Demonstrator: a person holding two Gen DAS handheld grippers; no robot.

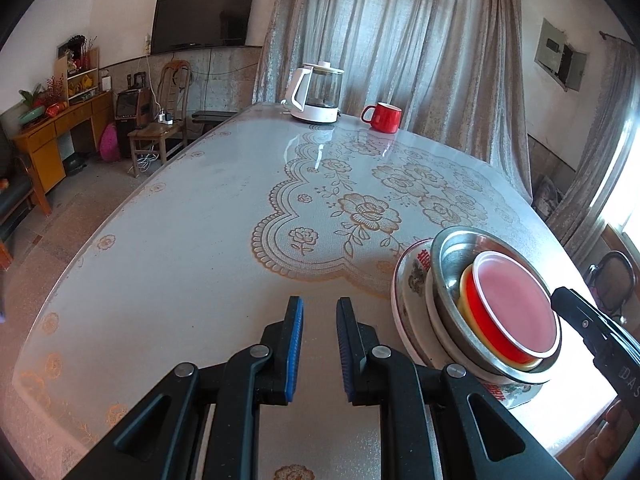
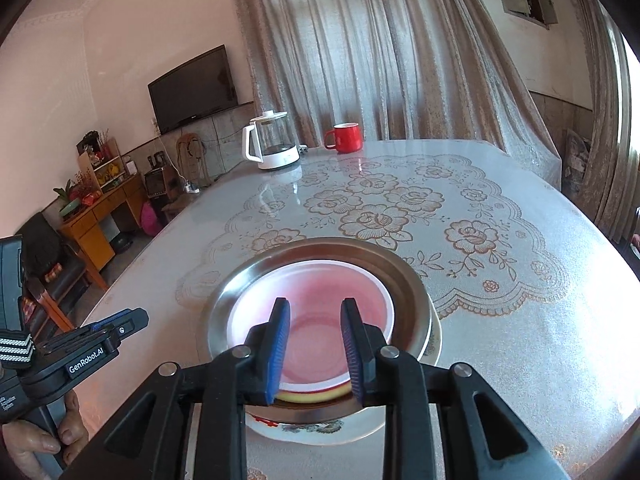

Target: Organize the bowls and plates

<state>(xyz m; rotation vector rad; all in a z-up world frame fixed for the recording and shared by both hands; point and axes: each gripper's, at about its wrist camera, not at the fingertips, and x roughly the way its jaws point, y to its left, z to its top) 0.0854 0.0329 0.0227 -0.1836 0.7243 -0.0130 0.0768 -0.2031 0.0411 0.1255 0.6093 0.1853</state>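
A stack stands on the table near its front edge. From the bottom it holds a flower-patterned plate [image 1: 412, 276] [image 2: 304, 430], a steel bowl [image 1: 448, 252] [image 2: 404, 276], a yellow bowl [image 1: 464, 284] [image 2: 312, 396] and a red bowl with a white rim [image 1: 512, 308] [image 2: 328, 280]. My right gripper [image 2: 316, 302] [image 1: 568, 296] hovers over the red bowl, open, its blue pads touching nothing. To the left of the stack my left gripper [image 1: 319, 300] [image 2: 132, 317] hangs above bare tablecloth, its pads a narrow gap apart and empty.
A glass kettle [image 1: 316, 92] [image 2: 272, 144] and a red mug [image 1: 382, 116] [image 2: 346, 138] stand at the far edge of the table [image 1: 180, 240]. A hand [image 2: 40, 440] holds the left gripper. Chairs and a wooden desk stand on the floor to the left.
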